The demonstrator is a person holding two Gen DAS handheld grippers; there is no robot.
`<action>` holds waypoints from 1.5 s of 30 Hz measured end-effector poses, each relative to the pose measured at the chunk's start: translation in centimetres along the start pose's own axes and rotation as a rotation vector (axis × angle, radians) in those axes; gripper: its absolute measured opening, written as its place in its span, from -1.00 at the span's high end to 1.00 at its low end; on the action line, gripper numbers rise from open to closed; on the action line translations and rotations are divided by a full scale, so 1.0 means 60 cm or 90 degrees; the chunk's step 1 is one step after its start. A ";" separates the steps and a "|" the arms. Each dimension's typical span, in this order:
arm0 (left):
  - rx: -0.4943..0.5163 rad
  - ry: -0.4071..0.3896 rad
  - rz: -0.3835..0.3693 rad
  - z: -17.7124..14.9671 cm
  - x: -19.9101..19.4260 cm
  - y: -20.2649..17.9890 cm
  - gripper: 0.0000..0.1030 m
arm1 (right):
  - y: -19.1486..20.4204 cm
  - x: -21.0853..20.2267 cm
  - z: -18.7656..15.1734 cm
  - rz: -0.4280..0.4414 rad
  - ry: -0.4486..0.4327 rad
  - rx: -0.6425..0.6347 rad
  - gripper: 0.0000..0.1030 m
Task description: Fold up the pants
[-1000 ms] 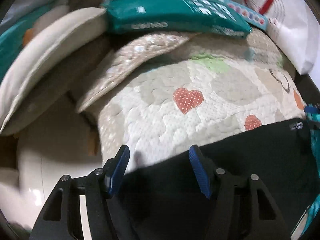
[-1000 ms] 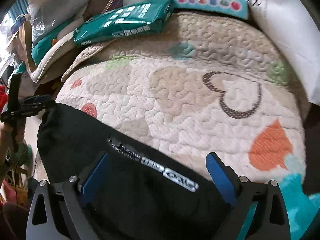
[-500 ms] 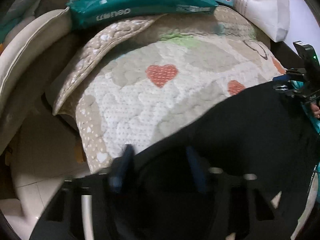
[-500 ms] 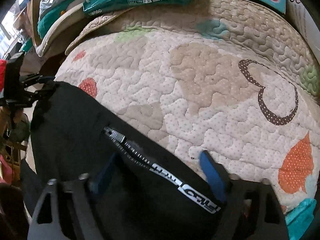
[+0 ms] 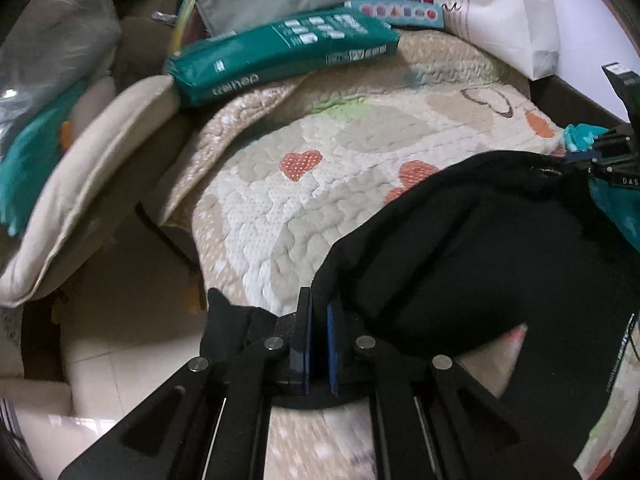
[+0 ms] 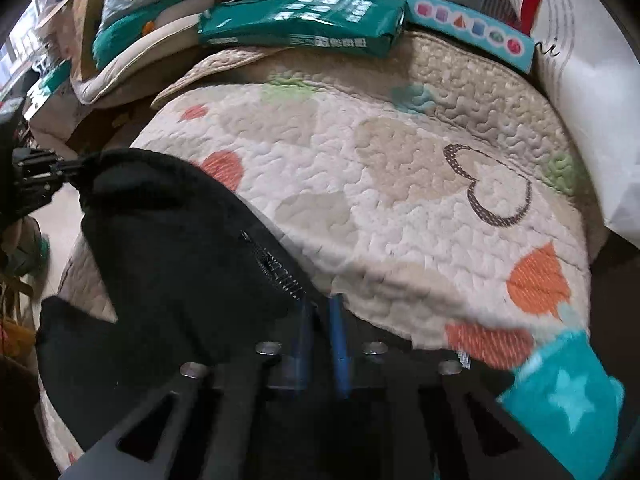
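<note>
While both grippers' fingers have just closed on the black pants (image 5: 480,248), only the right wrist view shows the waistband lettering (image 6: 280,272) above the quilt (image 6: 400,184).

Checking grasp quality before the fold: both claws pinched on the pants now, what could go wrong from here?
1. The left claw grips only a thin edge of the pants; it may slip once the fabric pulls taut.
2. The right claw bites close to the zipper; the pads might sit on teeth and hold unevenly.
3. The green pack lies at the quilt's far edge; a forward fold could brush it.
</note>
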State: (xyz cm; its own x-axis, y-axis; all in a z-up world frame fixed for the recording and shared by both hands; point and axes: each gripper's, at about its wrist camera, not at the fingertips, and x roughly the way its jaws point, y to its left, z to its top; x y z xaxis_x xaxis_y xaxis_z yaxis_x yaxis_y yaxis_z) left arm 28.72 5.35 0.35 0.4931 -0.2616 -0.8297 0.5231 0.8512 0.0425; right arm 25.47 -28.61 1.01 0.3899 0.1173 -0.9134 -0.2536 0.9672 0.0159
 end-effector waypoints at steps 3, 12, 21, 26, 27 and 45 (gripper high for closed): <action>-0.035 -0.021 0.004 -0.031 -0.056 -0.007 0.88 | 0.014 -0.036 -0.035 -0.003 -0.003 0.006 0.86; -0.110 -0.037 -0.016 -0.178 -0.159 -0.067 0.88 | 0.083 -0.092 -0.186 0.011 0.032 -0.002 0.86; -0.128 0.064 0.007 -0.307 -0.163 -0.145 0.88 | 0.123 -0.069 -0.308 -0.008 0.147 -0.020 0.89; -0.084 0.133 0.051 -0.357 -0.140 -0.174 0.85 | 0.118 -0.037 -0.354 -0.035 0.216 -0.024 0.89; -0.075 0.144 0.054 -0.368 -0.139 -0.178 0.81 | 0.119 -0.037 -0.356 -0.037 0.215 -0.028 0.89; -0.459 0.056 0.053 -0.356 -0.225 0.004 0.55 | 0.104 -0.197 -0.293 0.042 -0.009 0.065 -0.34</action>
State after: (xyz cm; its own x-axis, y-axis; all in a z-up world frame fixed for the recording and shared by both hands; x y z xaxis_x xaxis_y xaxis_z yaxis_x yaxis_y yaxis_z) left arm 7.31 18.83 -0.32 0.4374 -0.1709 -0.8829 -0.1170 0.9626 -0.2443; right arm 3.71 -27.94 4.76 0.3885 0.1842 -0.9029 -0.1886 0.9750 0.1178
